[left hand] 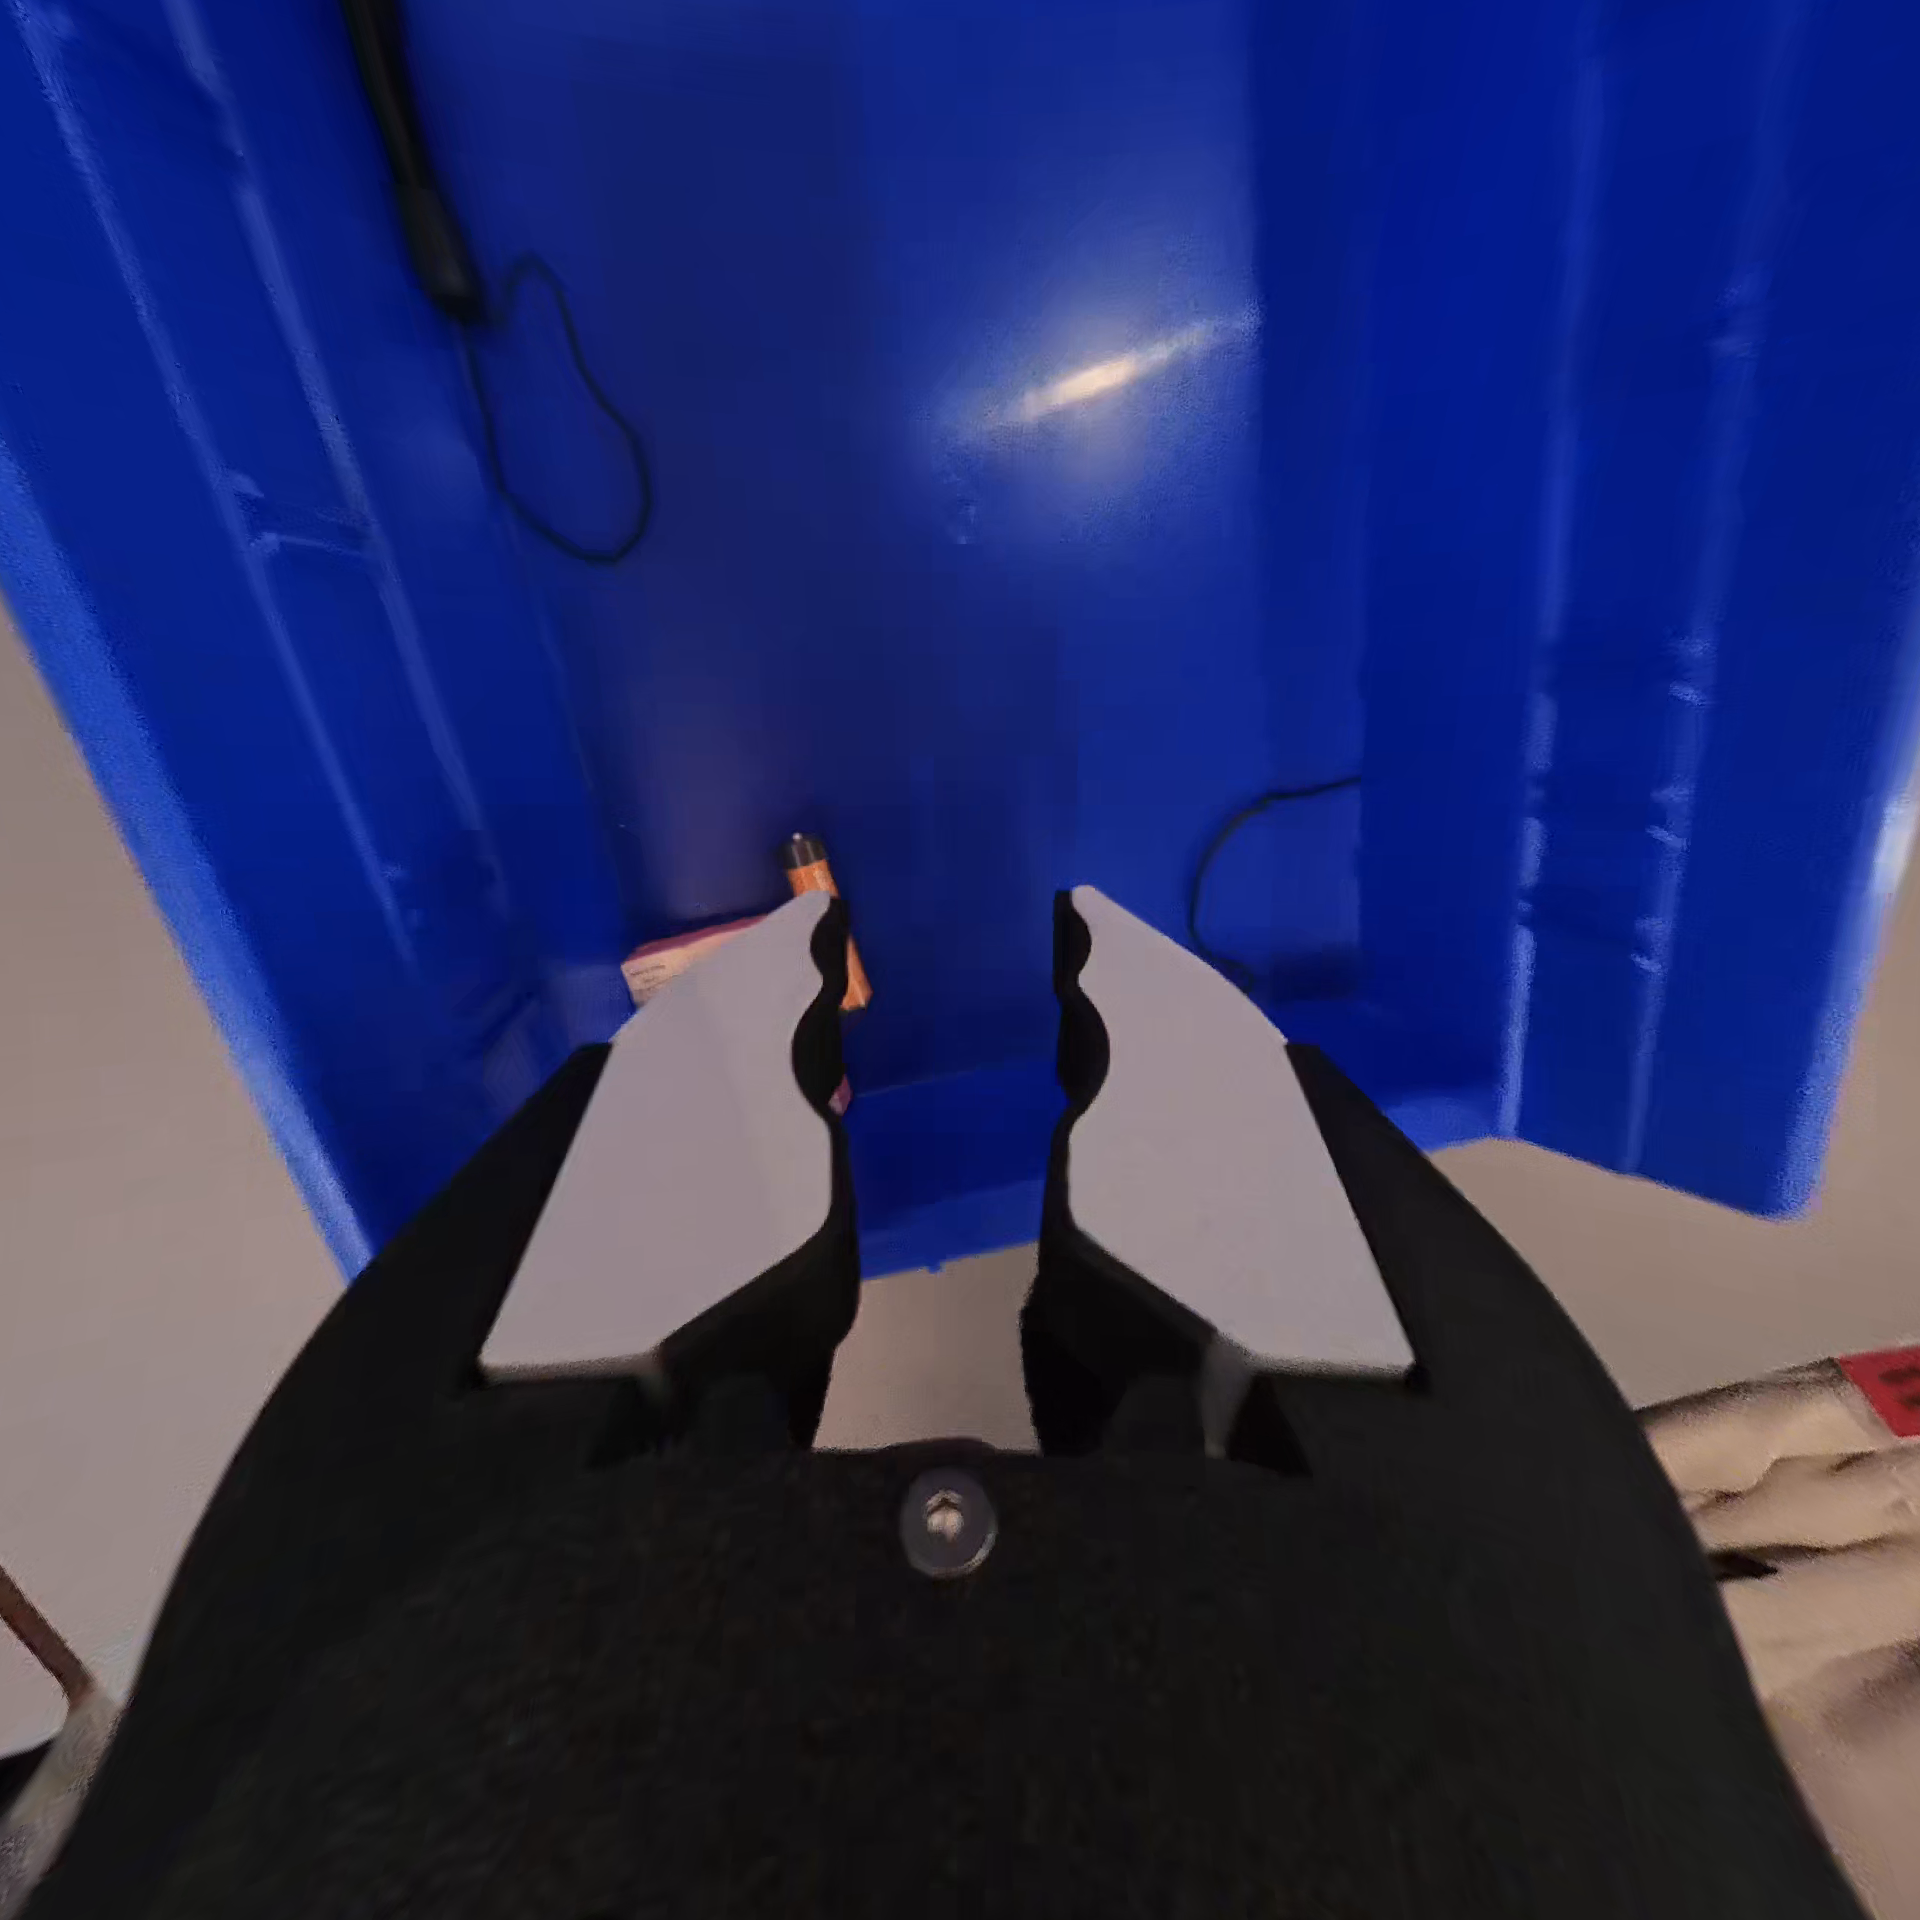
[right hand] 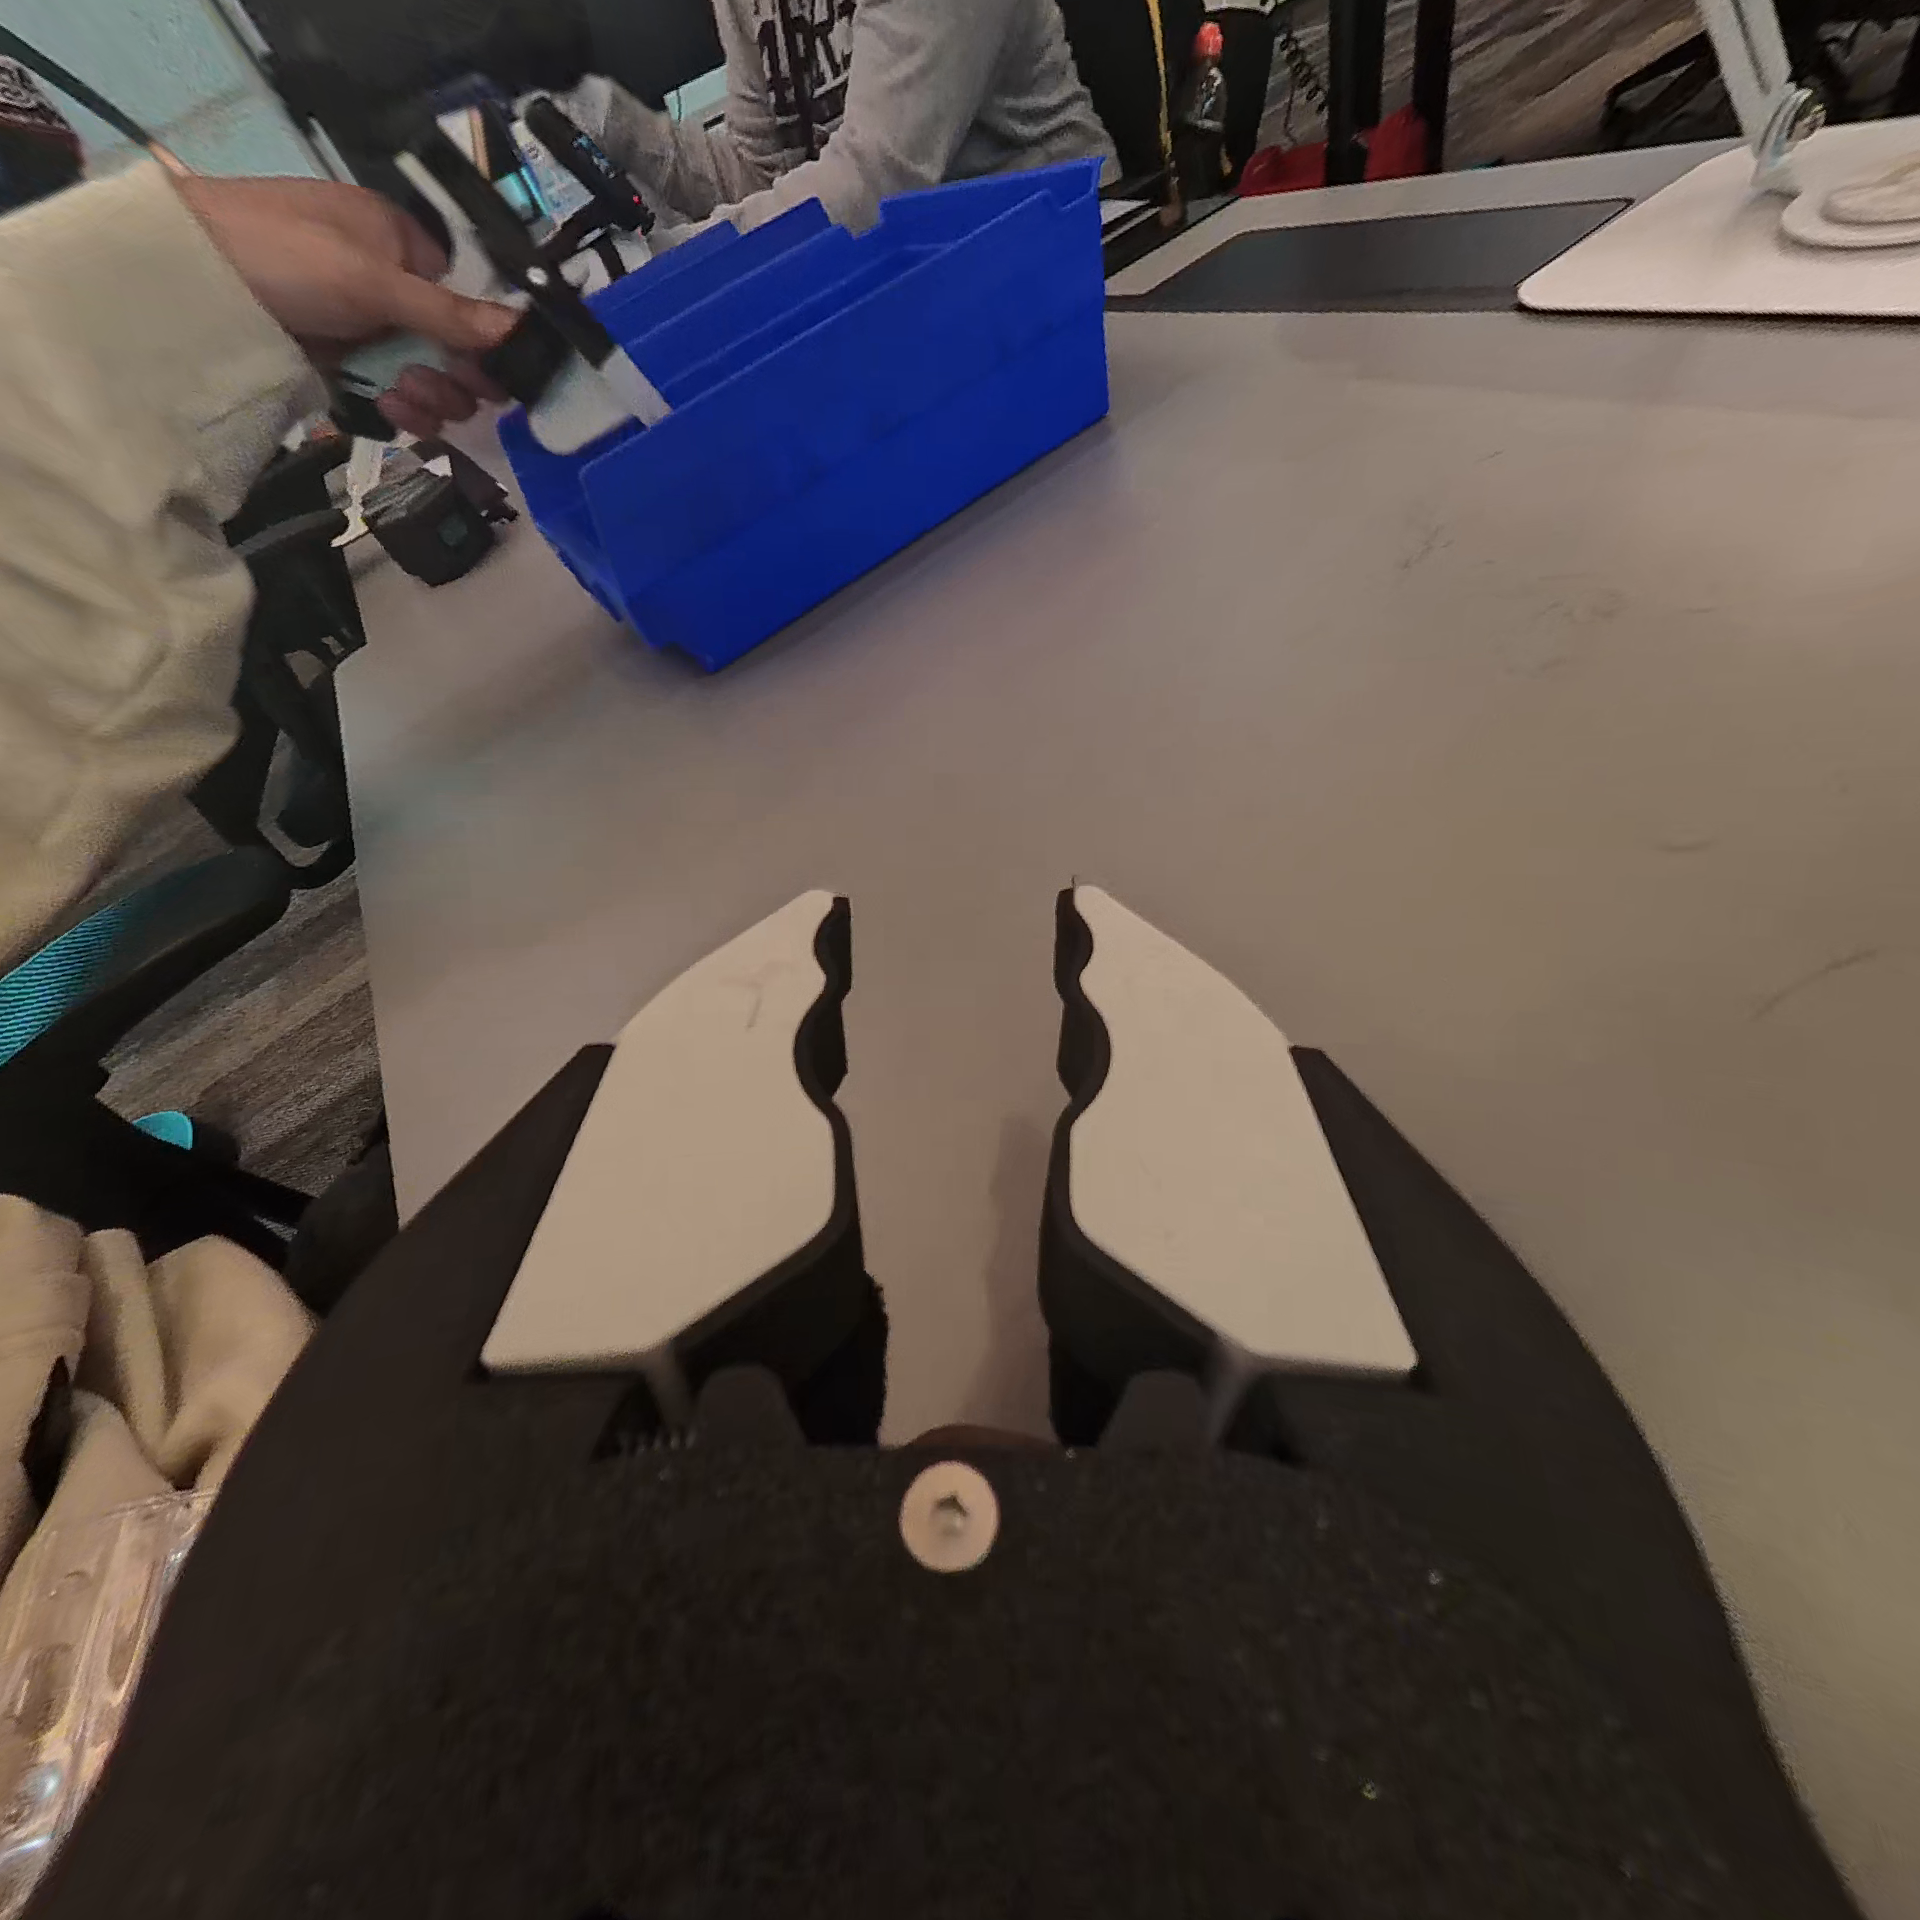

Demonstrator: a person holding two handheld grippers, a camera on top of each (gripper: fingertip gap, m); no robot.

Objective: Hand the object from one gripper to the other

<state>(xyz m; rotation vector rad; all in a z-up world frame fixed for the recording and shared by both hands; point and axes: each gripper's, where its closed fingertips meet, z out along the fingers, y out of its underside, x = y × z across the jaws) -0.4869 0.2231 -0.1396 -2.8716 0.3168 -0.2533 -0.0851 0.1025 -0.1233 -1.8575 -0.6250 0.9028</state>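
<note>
My left gripper (left hand: 945, 909) is open and empty, its fingertips dipped into the near end of a blue plastic bin (left hand: 987, 468). An orange battery (left hand: 816, 883) lies on the bin floor just beyond the left fingertip, partly hidden by that finger. A small pink and white box (left hand: 665, 961) lies beside it in the corner. My right gripper (right hand: 954, 909) is open and empty, low over the grey table (right hand: 1351, 675), well short of the bin (right hand: 831, 457). The left gripper (right hand: 592, 390) shows far off in the right wrist view, held by a hand at the bin's end.
A black pen-like object with a thin cord (left hand: 436, 229) lies along the bin's left wall, and another thin black wire (left hand: 1226, 862) lies near the right finger. A white board (right hand: 1714, 249) and a dark mat (right hand: 1351, 255) sit at the table's far right. A person (right hand: 883, 83) sits behind the bin.
</note>
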